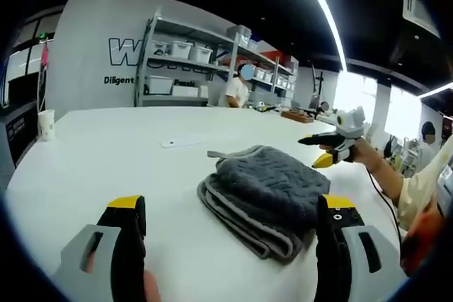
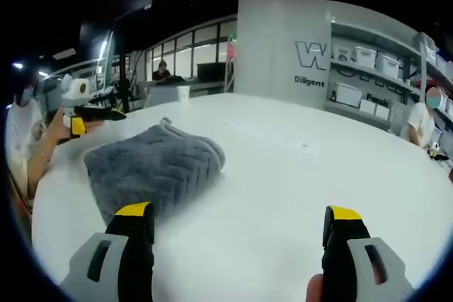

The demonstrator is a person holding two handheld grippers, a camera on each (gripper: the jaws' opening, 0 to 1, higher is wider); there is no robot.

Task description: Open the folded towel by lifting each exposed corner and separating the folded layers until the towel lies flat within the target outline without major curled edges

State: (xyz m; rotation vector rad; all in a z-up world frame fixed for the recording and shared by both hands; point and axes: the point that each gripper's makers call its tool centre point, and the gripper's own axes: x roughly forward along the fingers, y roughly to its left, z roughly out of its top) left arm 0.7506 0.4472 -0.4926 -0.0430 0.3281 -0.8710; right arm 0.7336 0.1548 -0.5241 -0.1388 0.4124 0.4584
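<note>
Towel (image 1: 265,192) sits folded on the white bench (image 1: 106,167), gray, soft and floppy. Both the left tool (image 1: 230,235) and the right tool (image 2: 241,242) are wide open and hold nothing. Grab a loose corner near the little loop (image 1: 216,154), I think.

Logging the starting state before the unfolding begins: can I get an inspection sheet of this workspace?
Surface: white table, large and mostly bare.
Job's things: grey towel, folded in layers, small loop at one corner; no target outline seen.
Clutter: paper cup near the far edge; a small flat white item beyond the towel.
Grippers: left gripper open, short of the towel; right gripper open, one jaw near the towel's edge, neither touching.
Cables: a dark cable under the person's forearm.
Surroundings: shelving with white bins, wall lettering, people in the background.
</note>
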